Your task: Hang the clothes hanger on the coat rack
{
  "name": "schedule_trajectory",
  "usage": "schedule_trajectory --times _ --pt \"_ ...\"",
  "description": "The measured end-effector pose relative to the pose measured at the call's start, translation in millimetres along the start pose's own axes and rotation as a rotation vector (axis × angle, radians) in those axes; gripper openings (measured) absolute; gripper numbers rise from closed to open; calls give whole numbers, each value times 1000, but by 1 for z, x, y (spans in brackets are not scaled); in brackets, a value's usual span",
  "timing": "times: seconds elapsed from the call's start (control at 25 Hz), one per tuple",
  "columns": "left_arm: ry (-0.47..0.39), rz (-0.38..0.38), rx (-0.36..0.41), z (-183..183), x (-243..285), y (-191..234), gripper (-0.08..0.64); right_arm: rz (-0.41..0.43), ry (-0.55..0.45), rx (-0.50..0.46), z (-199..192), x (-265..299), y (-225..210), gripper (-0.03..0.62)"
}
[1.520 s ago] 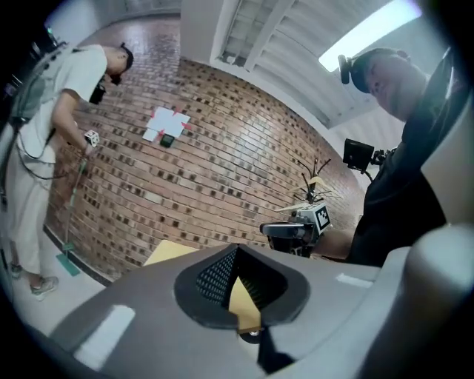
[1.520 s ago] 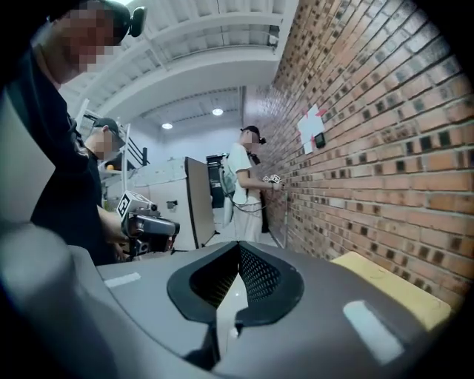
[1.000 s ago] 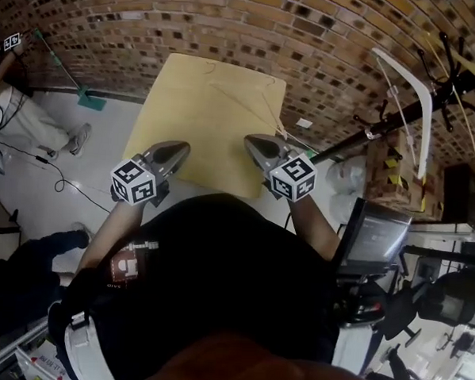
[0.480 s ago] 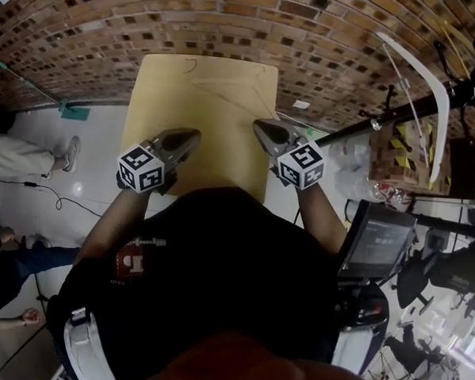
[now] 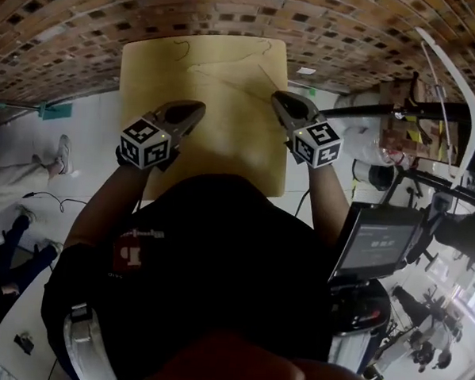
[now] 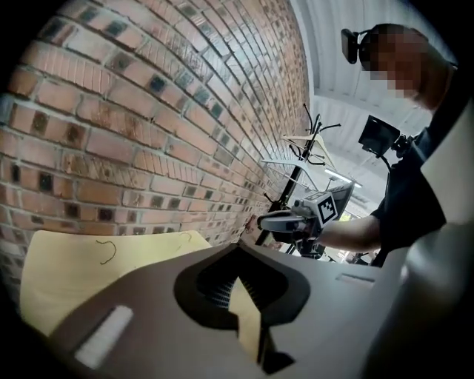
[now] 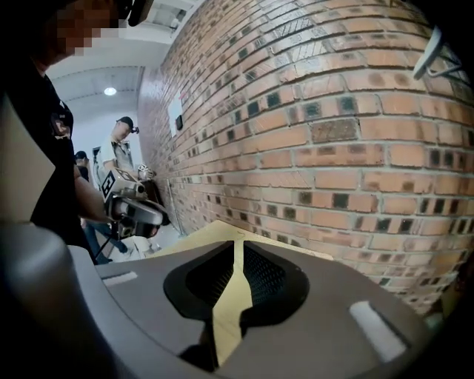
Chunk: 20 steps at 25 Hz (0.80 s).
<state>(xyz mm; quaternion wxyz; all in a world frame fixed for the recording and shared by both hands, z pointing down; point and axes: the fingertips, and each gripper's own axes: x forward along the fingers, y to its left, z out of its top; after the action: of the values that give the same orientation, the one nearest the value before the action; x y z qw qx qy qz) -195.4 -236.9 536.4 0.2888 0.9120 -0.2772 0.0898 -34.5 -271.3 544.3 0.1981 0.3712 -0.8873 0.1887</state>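
A thin wire clothes hanger (image 5: 228,65) lies flat on the far part of the pale yellow table (image 5: 148,69); its hook (image 6: 109,252) shows in the left gripper view. My left gripper (image 5: 196,107) hovers over the table's left half, short of the hanger, its jaw tips together and empty. My right gripper (image 5: 280,98) hovers at the table's right edge near the hanger's right corner. Its jaws have just been opening to a narrow slit, and only table shows between them. The black coat rack (image 5: 368,113) stands to the right and carries white hangers (image 5: 464,110).
A brick wall (image 5: 88,18) runs right behind the table. A monitor on a stand (image 5: 374,244) is at my right, below the rack. People stand on the floor to the left (image 5: 32,166). The rack (image 6: 296,174) is also in the left gripper view.
Both grippers have moved forward over the table and apart, toward the hanger. The view has swung, so the table sits centred and the rack lies further right.
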Motion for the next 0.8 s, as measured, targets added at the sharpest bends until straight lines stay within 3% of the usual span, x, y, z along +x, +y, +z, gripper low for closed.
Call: schedule_trajectory --times 0.2,0.48,0.8 --pt "25 40 -52 -15 55 25 -5 -45 105 30 -42 26 -68 77" --pt "97 58 -119 -50 116 48 -5 -90 352 40 -118 58 -136 131" --pt "163 44 -168 -85 146 58 -5 -31 551 110 -182 86 -146 218"
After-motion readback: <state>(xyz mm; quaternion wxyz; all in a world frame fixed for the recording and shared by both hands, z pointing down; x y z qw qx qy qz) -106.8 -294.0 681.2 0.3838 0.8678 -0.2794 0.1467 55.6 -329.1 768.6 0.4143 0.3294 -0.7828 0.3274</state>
